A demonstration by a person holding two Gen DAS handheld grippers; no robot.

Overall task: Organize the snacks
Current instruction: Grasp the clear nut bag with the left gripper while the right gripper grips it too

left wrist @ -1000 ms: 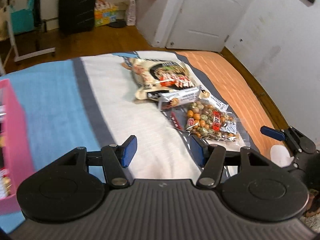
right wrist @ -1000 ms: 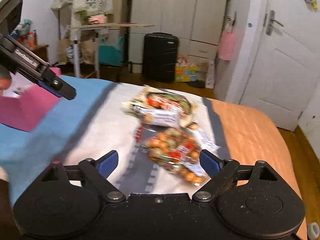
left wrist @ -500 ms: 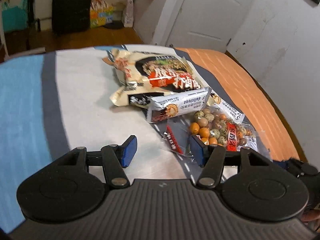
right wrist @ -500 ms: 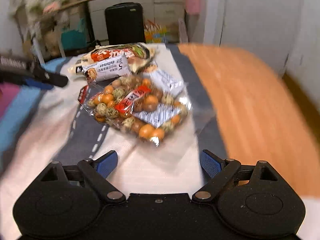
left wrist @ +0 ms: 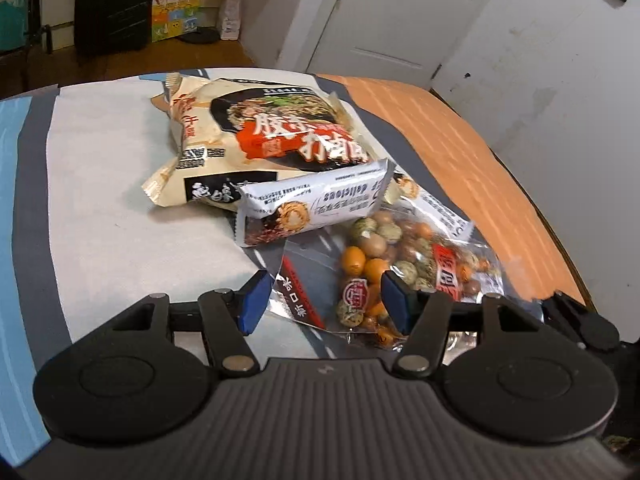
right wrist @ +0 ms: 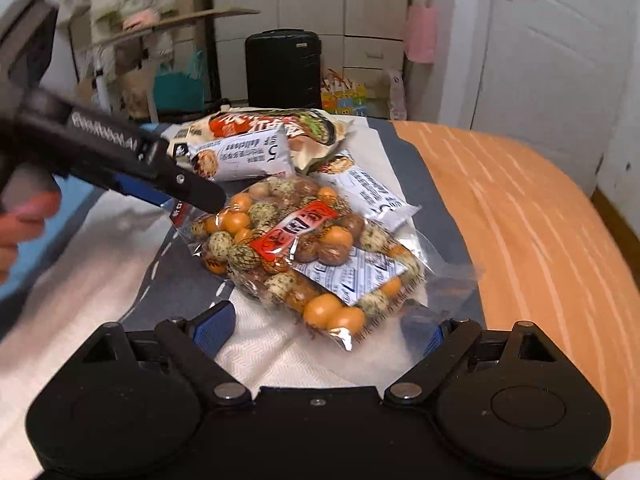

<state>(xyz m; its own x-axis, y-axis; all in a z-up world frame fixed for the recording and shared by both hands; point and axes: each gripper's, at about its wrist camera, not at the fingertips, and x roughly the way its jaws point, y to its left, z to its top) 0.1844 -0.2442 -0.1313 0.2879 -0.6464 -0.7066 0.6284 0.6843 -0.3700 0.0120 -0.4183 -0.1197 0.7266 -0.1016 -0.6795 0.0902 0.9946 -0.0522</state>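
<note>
A clear bag of coated nuts [left wrist: 404,268] [right wrist: 304,256] lies on the bed. A white snack bar packet [left wrist: 316,204] [right wrist: 240,156] rests on its far edge, a second white packet [right wrist: 376,196] lies beside it, and a large cream noodle bag [left wrist: 264,140] [right wrist: 280,124] lies behind. My left gripper [left wrist: 322,304] is open, its blue pads either side of the nut bag's near corner; it shows in the right wrist view [right wrist: 120,160] from the left. My right gripper [right wrist: 320,328] is open, straddling the bag's other end.
The bedspread has blue [left wrist: 8,184], white [left wrist: 104,208] and orange [right wrist: 540,240] stripes. Beyond the bed's end stand a black suitcase [right wrist: 284,68], a colourful box [left wrist: 176,12], a white door [right wrist: 560,56] and a wall [left wrist: 560,60] to the right.
Both grippers have moved in on the snack pile and down to the nut bag. The pink box has left both views. Both stay open.
</note>
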